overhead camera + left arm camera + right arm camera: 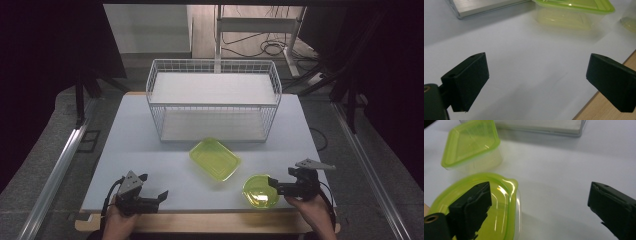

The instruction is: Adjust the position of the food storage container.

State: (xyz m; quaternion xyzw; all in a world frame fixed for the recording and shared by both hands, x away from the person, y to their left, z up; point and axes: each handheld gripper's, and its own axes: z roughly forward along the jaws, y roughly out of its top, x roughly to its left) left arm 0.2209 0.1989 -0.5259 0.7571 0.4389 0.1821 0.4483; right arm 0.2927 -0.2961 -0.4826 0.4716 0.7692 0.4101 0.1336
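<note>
While the white table (pixel 150 150) takes up most of the high view, a white wire rack (pixel 214 100) with two shelves stands at its far middle, empty and upright. Just in front of the rack lies a rectangular box (pixel 215 159) of clear plastic with a yellow-green lid, set at a slant to the table edge; it also shows at the top of the left gripper view (pixel 571 11) and at the upper left of the right gripper view (pixel 471 147). Nearer the person and to the right sits a round tub (pixel 260 191) with the same yellow-green lid, close to the front edge of the table, apart from the box. The right tool (pixel 274 186) is held level beside the tub, jaws spread wide and gripping nothing; in the right gripper view one jaw hangs over the tub's lid (pixel 499 202), the other over bare table. The left tool (pixel 156 196) rests near the front left, jaws likewise released and empty, pointing toward the box
</note>
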